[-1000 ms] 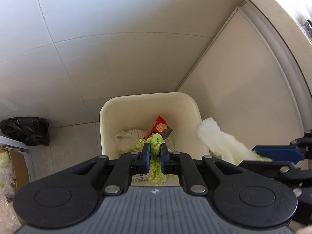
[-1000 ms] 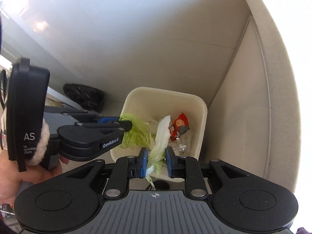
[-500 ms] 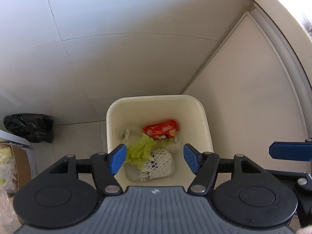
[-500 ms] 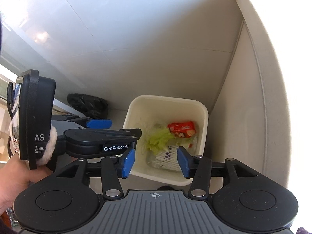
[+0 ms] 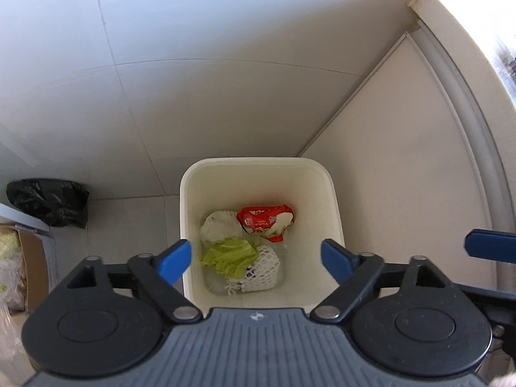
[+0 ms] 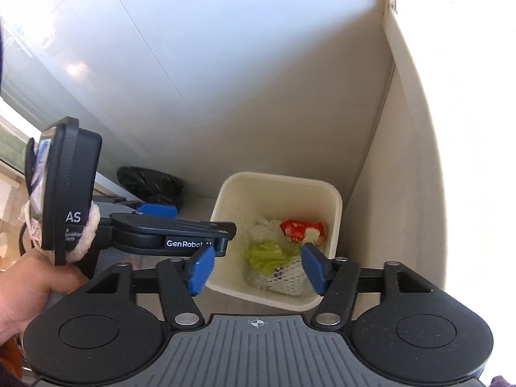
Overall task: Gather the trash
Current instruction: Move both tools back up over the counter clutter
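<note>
Lettuce [image 5: 229, 255], red wrapper [image 5: 262, 220] lie in bin [image 5: 190, 206].

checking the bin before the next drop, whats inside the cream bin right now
Inside the cream bin: a green lettuce leaf lying over a white foam net, a red snack wrapper and a pale leaf. Whatever lies beneath them is covered.

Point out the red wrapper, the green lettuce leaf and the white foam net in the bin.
red wrapper [image 5: 262, 220]: left wrist view, middle of its printed face.
green lettuce leaf [image 5: 227, 254]: left wrist view, centre of the leaf.
white foam net [image 6: 285, 275]: right wrist view, its mesh side.
</note>
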A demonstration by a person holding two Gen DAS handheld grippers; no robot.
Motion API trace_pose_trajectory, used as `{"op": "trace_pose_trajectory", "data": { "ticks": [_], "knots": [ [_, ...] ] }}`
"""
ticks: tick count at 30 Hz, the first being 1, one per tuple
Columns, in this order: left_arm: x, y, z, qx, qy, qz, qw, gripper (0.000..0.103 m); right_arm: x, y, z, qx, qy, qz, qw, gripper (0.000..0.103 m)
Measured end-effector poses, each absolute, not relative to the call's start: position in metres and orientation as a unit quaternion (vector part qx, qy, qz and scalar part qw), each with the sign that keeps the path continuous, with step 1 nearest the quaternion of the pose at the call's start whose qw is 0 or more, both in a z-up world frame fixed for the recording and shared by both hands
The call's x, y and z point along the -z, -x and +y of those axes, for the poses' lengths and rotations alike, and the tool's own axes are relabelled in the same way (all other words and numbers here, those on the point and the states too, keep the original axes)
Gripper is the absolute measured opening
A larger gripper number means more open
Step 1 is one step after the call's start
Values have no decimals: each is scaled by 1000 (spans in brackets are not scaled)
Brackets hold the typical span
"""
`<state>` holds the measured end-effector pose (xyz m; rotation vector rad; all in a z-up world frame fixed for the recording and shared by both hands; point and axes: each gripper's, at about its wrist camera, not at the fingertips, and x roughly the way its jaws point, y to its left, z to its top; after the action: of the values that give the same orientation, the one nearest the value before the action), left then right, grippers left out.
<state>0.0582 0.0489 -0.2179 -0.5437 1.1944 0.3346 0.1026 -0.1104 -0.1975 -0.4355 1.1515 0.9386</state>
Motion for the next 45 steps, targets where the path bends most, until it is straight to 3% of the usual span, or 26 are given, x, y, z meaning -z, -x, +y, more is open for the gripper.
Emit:
{"op": "trace_pose_trajectory", "data": {
  "ticks": [7,13,30,45],
  "knots": [
    [201,-55,47,-164,248,544,784,99,162,-86,-130,-443,204,470,736,83],
    [172,-56,39,-151,230,530,802,102,140,-68,-146,-444,236,409,761,89],
    [99,-99,-15,-91,158,485,855,102,104,-69,-212,-352,284,311,836,94],
    [71,-178,-95,13,74,454,888,102,79,-131,-300,-257,212,323,886,96]
  ]
}}
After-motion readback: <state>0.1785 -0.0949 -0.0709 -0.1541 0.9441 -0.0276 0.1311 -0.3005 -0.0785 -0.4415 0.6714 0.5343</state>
